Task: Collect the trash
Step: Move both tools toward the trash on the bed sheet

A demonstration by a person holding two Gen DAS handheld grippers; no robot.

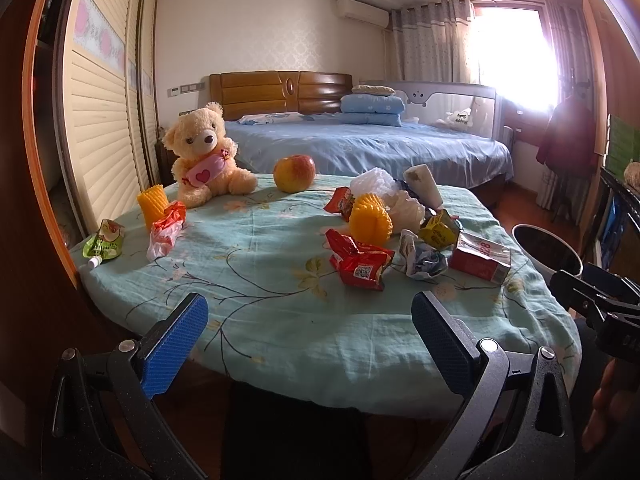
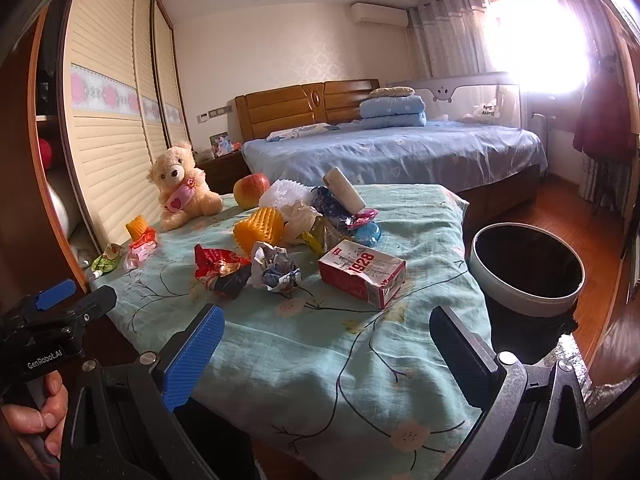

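Trash lies on a table (image 1: 280,320) with a light blue floral cloth: a red "1928" carton (image 2: 362,274) (image 1: 480,258), a crumpled paper ball (image 2: 276,268) (image 1: 422,258), a red wrapper (image 2: 220,268) (image 1: 360,260), a yellow foam net (image 2: 260,230) (image 1: 370,220) and a white bag pile (image 1: 376,182). A round bin (image 2: 528,268) with a black liner stands right of the table. My left gripper (image 1: 310,338) is open and empty over the table's near edge. My right gripper (image 2: 326,350) is open and empty, short of the carton.
A teddy bear (image 1: 208,152) and an apple (image 1: 294,172) sit at the table's far side. A green pouch (image 1: 104,242), a red-white wrapper (image 1: 166,230) and a second yellow net (image 1: 152,202) lie at the left edge. A wardrobe (image 1: 104,120) stands left, a bed (image 1: 360,144) behind.
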